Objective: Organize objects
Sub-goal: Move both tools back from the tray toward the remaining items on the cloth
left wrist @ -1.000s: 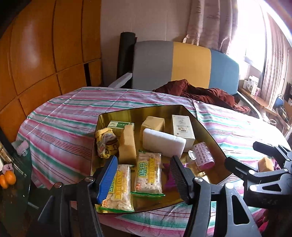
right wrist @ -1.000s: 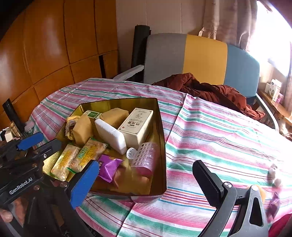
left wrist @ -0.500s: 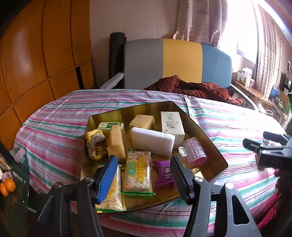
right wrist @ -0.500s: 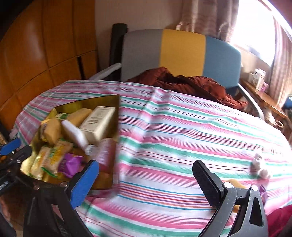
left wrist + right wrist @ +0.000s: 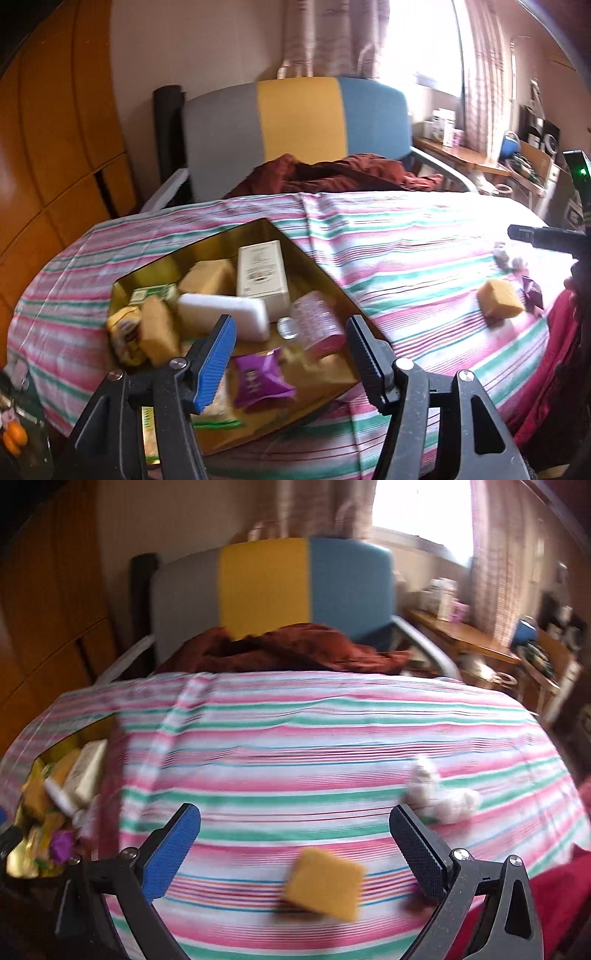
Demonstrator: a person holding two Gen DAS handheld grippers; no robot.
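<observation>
gold tray [image 5: 303, 254] on pink-green striped bench [image 5: 332, 738] holds snacks, cream box [image 5: 260, 275]; print too blurred to read. yellow sponge [image 5: 325, 884] lies between right gripper [image 5: 295, 845] jaws, released. left gripper [image 5: 290, 350] jaws opening, empty. tricolour chair [image 5: 295, 122] behind.

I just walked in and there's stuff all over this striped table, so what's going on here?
A person is tidying small items into a gold tray using two handheld grippers. The tray already holds a white box, a white sponge, a purple packet and other snacks. The left gripper hangs over the tray, its jaws opening with nothing between them. The right gripper is open and empty above a loose yellow sponge on the striped tablecloth, which looks like the next pick.
</observation>
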